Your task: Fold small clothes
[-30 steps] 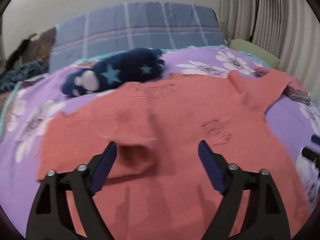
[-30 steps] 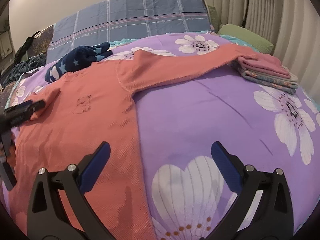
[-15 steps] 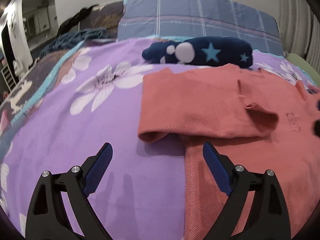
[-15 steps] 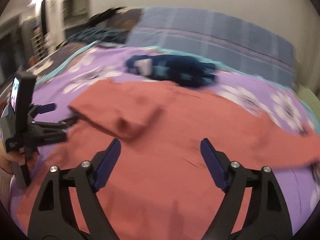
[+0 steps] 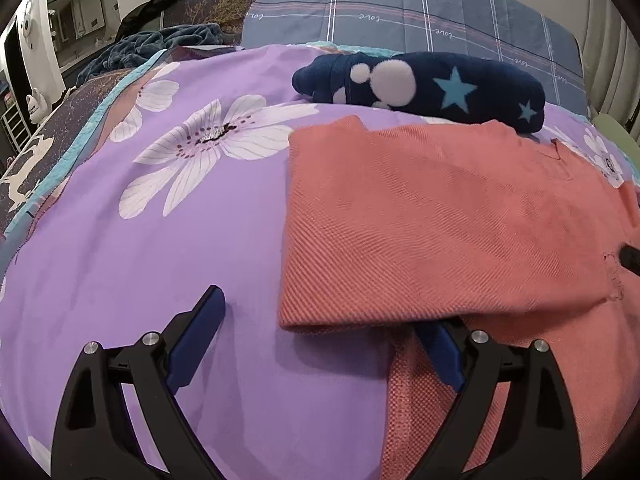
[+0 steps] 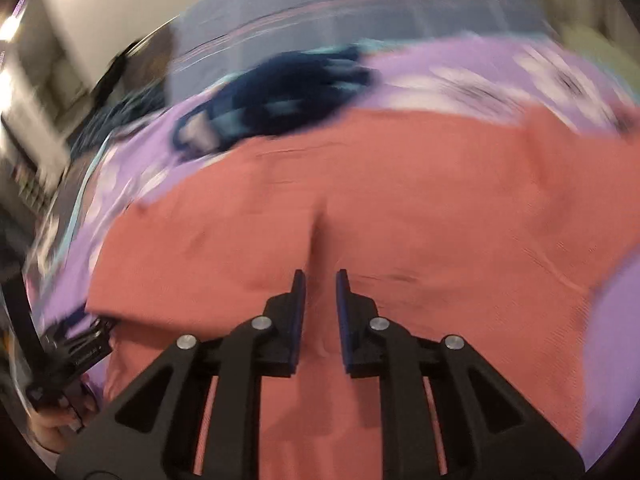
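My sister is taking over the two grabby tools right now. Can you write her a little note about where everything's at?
Left tool: open, low over the purple sheet, one finger tucked under the edge of the folded sleeve.
Right tool: nearly shut, seemingly pinching a ridge of the coral shirt mid-body; that view is blurred.
Things: the shirt is spread on the bed, with the navy star garment beyond it.
Done: one sleeve folded across the body.
Left: probably the other sleeve, then the body fold, then the navy garment.
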Tool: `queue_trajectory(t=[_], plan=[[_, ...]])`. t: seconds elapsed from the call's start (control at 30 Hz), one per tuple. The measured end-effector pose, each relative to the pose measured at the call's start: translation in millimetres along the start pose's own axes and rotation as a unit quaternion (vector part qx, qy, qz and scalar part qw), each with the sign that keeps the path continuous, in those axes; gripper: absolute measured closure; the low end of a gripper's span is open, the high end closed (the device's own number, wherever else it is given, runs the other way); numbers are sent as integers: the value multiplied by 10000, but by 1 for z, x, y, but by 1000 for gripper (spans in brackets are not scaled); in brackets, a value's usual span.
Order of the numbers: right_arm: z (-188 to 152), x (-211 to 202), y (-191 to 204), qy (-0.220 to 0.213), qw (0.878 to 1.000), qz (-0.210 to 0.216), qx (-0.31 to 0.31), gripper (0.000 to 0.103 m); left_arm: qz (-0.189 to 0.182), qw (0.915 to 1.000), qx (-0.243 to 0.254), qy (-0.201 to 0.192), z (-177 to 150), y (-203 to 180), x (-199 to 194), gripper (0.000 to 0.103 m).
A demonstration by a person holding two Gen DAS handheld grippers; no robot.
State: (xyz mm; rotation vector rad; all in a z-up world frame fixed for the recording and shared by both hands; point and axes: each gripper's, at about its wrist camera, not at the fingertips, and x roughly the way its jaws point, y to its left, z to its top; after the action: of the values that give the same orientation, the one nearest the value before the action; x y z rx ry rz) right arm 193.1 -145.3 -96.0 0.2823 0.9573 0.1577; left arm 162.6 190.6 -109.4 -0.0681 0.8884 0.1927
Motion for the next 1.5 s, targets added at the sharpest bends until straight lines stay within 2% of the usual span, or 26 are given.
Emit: queue_trajectory(t=[0.1,0.13,0.17,0.27,0.4,0.43,0.5,0.53,0.57,0.63,0.67,0.7,0.8,0.87,0.9,0.97,1.0,1.13,1.2,1.3,1.4,1.43,1.5], plan=[[-3,-3,-23,186,9994,240,189,81,-16,10000,-73,-35,0,2,-2,7],[-3,-3,-24,195,9991,335,187,77,-30,9999,-107,-33,0,4,-1,6],[-2,-2,-20,213,9984,505,125,71,-36,9999,-129,-22,-1,4,-1,6],[2,8,3,301,9949,946,-175,60,-24,9999,-151,-23,-1,5,0,5],[8,38,35,652,9914,1042,-454,53,-62,9998,-197,-1,-1,7,1,4],[8,43,44,592,9920,990,-507,54,-82,9997,-236,19,-1,8,2,4],[9,43,65,495,9912,857,-882,84,-120,9995,-296,38,-1,10,3,3],[11,43,72,546,9886,955,-1028,100,-136,9994,-319,38,-1,11,4,3],[15,32,78,419,9878,1097,-1027,100,-146,9993,-342,34,-2,12,3,3],[26,7,78,-91,9886,1099,-1029,100,-142,9992,-370,29,-1,12,3,3],[35,-14,75,-468,9886,992,-1034,100,-136,9992,-373,28,-1,12,3,3],[40,-24,70,-644,9885,937,-998,100,-125,9992,-369,27,-1,12,3,3],[59,-43,39,-945,9911,410,-844,100,-63,9994,-331,-1,-2,10,2,3],[63,-37,15,-883,9937,-19,-685,99,21,9996,-279,-38,-2,8,0,3],[63,-26,1,-701,9957,-227,-563,98,58,9997,-249,-54,-2,7,-1,3],[56,1,-26,-132,9990,-314,-289,93,115,9997,-192,-69,-2,5,-1,3],[51,7,-34,5,9994,-314,-156,91,115,9997,-193,-69,-2,5,-1,3],[40,-1,-45,-245,9992,-324,0,73,4,9996,-292,-30,-2,8,0,3],[40,-16,-43,-500,9981,-345,-76,71,1,9995,-306,-30,-3,8,-1,3],[38,-33,-24,-788,9956,-75,-498,71,75,9996,-273,-77,-3,8,-2,3],[30,-29,-6,-548,9944,371,-827,71,140,9993,-322,-138,-3,10,-4,3],[28,-22,-5,-412,9948,379,-848,72,150,9990,-378,-167,-3,13,-6,3],[20,5,-12,-93,9970,134,-758,69,125,9985,-493,-203,-4,19,-9,5]])
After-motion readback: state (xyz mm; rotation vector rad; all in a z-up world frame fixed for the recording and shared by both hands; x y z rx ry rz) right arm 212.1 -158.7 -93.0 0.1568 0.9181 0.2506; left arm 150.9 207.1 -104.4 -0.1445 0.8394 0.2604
